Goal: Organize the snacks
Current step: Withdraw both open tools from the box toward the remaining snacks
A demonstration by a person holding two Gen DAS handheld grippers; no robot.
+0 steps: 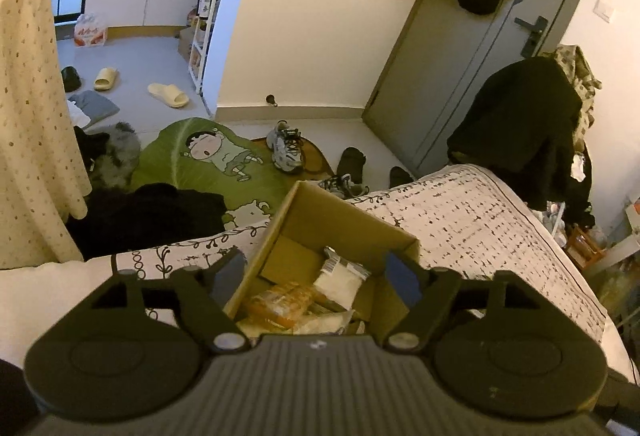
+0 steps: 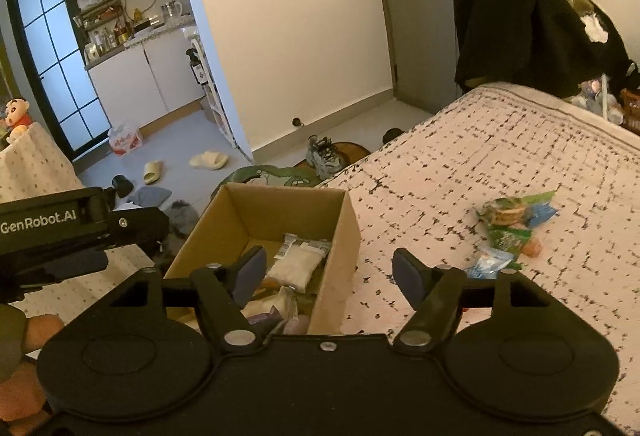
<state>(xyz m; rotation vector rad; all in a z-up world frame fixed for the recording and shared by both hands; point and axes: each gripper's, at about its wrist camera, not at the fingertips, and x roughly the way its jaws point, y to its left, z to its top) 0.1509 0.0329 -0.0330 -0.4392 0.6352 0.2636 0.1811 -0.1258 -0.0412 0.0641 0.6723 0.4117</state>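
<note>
Both grippers hang wide and empty over the box [image 2: 256, 220] on the bed [image 2: 500, 164]: left gripper [image 1: 316, 274], right gripper [image 2: 330, 272]. Loose snacks [image 2: 512, 228] lie beside it.

Cardboard box [image 2: 256, 220] — brown, open-topped, flaps out of the way, lower centre of right-wrist frame; in the left-wrist view, box [image 1: 320, 220] sits bottom centre, one corner pointing up-frame.

Inside: white-filled clear packet [image 2: 296, 262] with a barcode label at its top end, lying flat against the box floor, toward the far right wall. Same packet [image 1: 342, 276] in the left view, tilted, with an orange-wrapped snack [image 1: 280, 306] just beside it, lower left. More pale wrappers below, partly hidden.

Outside the box, right of frame — green snack packs [image 2: 514, 222] in a loose cluster, a small blue-and-white packet [image 2: 490, 262] just below them, well apart from the box.
</note>
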